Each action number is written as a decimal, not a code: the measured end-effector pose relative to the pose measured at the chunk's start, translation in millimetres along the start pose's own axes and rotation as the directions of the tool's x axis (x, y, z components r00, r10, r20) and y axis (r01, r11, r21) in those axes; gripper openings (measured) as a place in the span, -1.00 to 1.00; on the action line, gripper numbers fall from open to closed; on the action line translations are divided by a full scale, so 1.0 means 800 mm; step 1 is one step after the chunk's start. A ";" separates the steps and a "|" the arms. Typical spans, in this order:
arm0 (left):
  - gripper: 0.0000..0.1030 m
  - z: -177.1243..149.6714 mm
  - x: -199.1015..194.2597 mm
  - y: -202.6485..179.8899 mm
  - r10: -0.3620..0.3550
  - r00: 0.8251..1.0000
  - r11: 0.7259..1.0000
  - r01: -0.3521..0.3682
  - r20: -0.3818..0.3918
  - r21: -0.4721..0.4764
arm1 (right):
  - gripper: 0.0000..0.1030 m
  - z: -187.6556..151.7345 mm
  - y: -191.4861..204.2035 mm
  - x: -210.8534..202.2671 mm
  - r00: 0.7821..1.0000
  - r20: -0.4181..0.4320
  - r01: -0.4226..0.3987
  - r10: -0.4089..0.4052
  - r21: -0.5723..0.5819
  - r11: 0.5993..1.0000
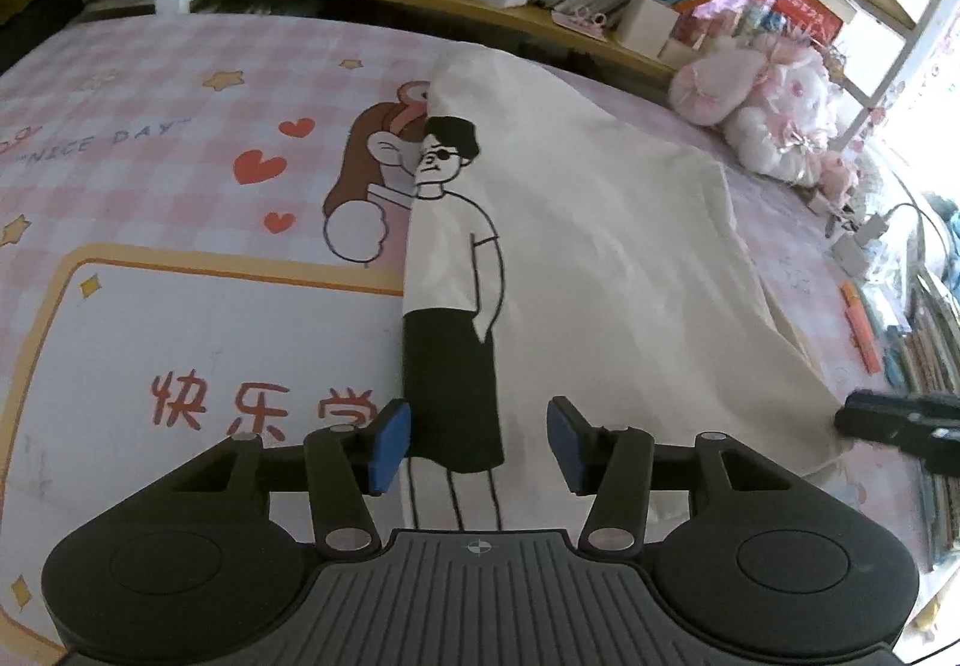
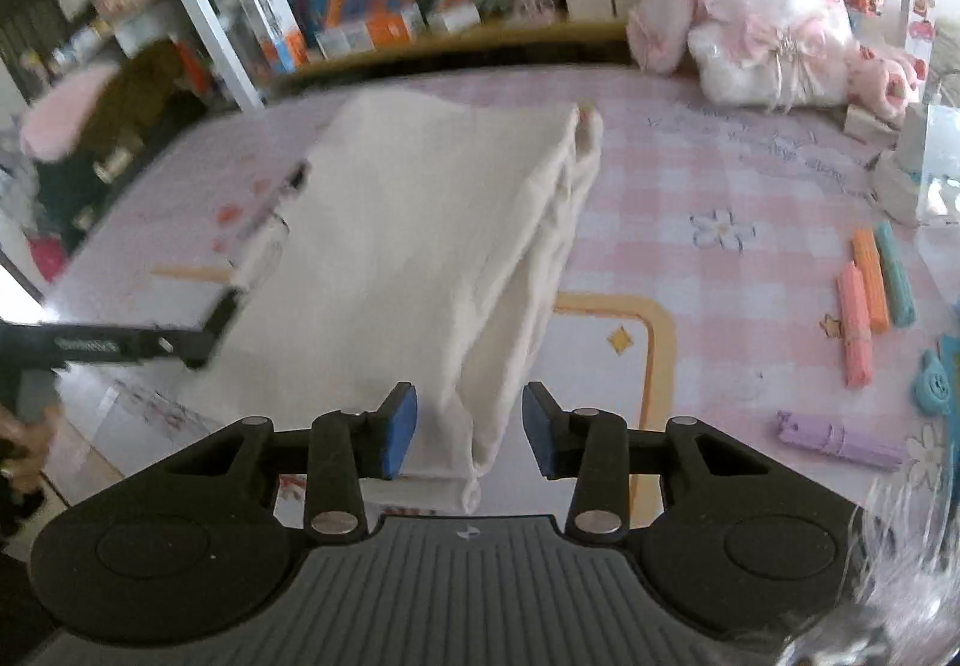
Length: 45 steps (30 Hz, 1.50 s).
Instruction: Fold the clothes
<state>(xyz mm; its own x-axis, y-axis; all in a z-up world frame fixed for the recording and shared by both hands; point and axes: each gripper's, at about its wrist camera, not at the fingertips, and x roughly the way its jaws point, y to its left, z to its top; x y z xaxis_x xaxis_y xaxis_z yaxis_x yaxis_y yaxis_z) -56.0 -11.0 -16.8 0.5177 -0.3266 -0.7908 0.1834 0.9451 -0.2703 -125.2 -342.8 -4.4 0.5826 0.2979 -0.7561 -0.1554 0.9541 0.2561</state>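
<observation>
Garment: cream-white cotton T-shirt point(image 1: 600, 258) with a black-line cartoon figure print, lying partly folded in the middle of the pink checked printed mat point(image 1: 180, 84), its long fold running toward the bookshelf side.
Left gripper point(image 1: 478, 441): tilted downward over the shirt's near end; blue-padded fingers point(image 1: 390, 444) apart, straddling the printed figure's black skirt, pads not pressing the cloth.
Right gripper point(image 2: 470, 435): tilted downward at the shirt's other near corner; fingers apart, a hanging fold of fabric between them, neither pad pressing it.
Left view only: cartoon print, red lettering on the mat.
Right view only: layered right edge of the shirt, pastel sticks point(image 2: 864, 300), white and pink plush rabbit point(image 2: 774, 36) at the far edge.
Room: bare mat lies on both sides of the shirt.
</observation>
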 end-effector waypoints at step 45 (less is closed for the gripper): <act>-0.84 -0.018 -0.028 0.047 -0.090 0.990 0.993 0.097 -0.105 0.067 | -0.76 -0.034 0.035 0.014 0.981 -0.181 -0.057 0.066 0.058 0.997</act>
<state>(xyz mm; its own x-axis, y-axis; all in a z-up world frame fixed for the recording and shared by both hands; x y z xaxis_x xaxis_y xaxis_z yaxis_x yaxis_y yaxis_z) -73.1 31.8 -16.9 0.4082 -0.4080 -0.8166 0.2883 0.9064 -0.3088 -144.9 -312.0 -22.5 0.4169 0.3614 -0.8340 -0.1414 0.9322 0.3333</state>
